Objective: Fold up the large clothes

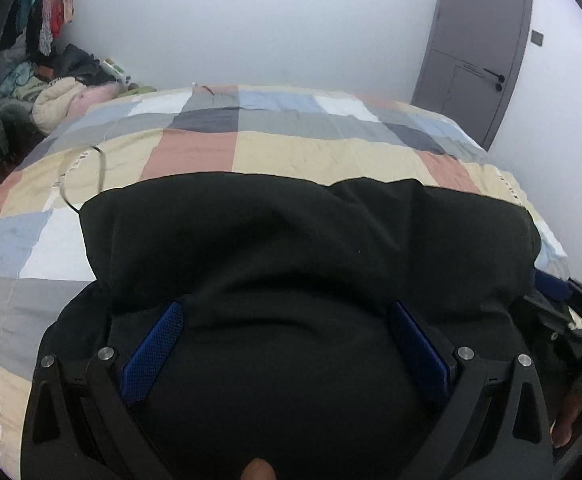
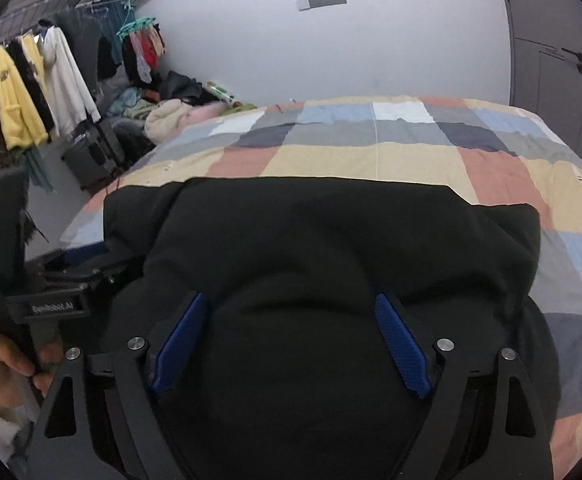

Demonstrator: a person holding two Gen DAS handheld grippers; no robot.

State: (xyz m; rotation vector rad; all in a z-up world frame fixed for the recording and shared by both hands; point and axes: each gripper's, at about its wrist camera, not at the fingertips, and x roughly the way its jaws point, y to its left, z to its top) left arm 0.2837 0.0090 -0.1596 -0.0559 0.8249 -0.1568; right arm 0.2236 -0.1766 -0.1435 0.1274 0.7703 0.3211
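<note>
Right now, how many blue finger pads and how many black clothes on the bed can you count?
Blue textured finger pads: 4, two on the left gripper and two on the right gripper
Black fabric garment on the checked patchwork bedspread: 1
Total: 5

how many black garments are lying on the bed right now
1. A single black garment lies across the near part of the checked bedspread, with the left claw and right claw open over its near edge. More may lie beneath it.
</note>
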